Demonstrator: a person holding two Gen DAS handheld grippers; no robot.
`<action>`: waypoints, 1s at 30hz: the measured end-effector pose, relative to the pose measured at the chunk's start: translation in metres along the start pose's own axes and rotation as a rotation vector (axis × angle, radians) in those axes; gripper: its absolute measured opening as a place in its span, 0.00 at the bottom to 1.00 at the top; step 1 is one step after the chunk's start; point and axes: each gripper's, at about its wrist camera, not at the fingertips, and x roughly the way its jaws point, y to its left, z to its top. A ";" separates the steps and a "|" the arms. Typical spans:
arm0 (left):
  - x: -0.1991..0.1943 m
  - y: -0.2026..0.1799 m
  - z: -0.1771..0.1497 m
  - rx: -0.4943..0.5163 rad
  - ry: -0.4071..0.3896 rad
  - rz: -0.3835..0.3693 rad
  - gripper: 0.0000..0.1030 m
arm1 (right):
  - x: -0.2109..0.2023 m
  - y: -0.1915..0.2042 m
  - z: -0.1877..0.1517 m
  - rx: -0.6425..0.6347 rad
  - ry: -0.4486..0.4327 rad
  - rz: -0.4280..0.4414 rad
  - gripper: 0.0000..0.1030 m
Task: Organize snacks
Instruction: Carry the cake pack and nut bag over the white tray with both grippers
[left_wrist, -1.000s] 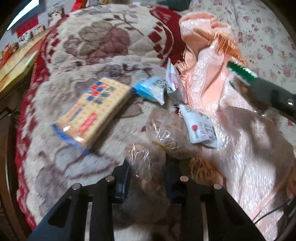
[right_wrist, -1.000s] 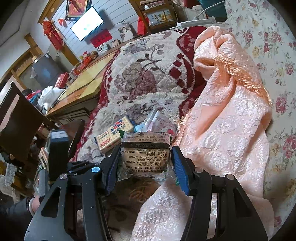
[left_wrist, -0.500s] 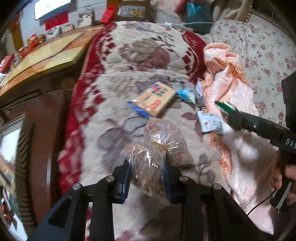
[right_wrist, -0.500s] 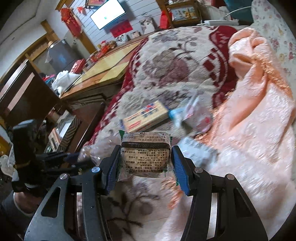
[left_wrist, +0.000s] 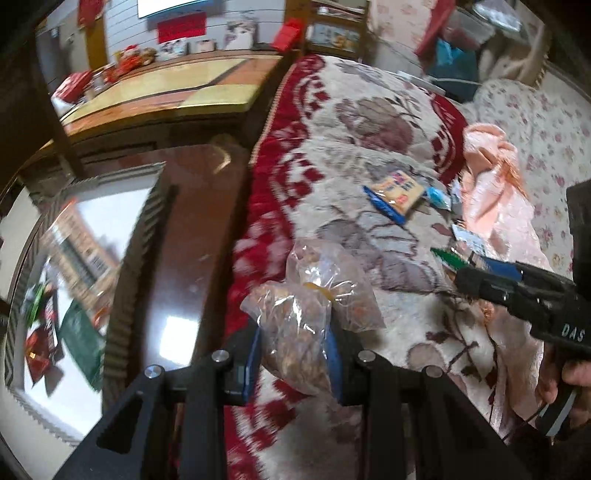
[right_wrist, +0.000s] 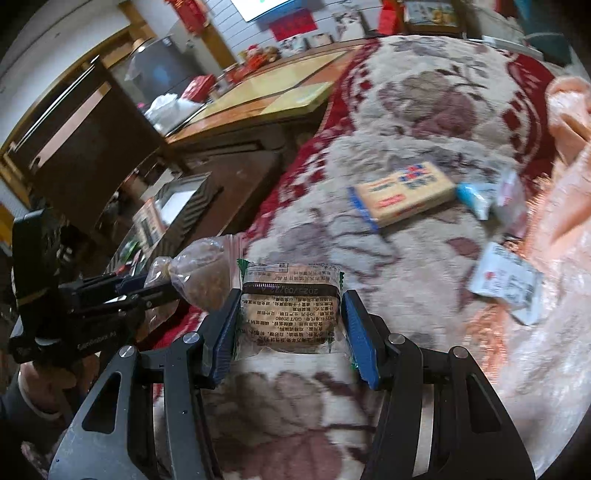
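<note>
My left gripper is shut on a clear bag of brown snacks and holds it above the blanket's left edge; the bag also shows in the right wrist view. My right gripper is shut on a green-edged wrapped cake with printed text, held above the blanket; it also shows in the left wrist view. On the blanket lie a yellow cracker box, a blue packet and a white packet.
A white tray with several snack packs sits on a dark wooden stand at left. A floral blanket covers the sofa, with pink cloth at right. A yellow-topped table stands behind.
Both grippers have swung left, away from the snack pile, with their snacks still held. The white tray on the stand has come into the left wrist view.
</note>
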 end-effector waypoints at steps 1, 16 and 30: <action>-0.002 0.004 -0.002 -0.010 -0.003 0.001 0.32 | 0.003 0.007 0.000 -0.011 0.008 0.007 0.52; -0.034 0.047 -0.014 -0.104 -0.065 0.025 0.32 | 0.023 0.078 -0.004 -0.140 0.073 0.037 0.52; -0.064 0.108 -0.025 -0.232 -0.123 0.077 0.32 | 0.039 0.132 -0.002 -0.238 0.110 0.068 0.52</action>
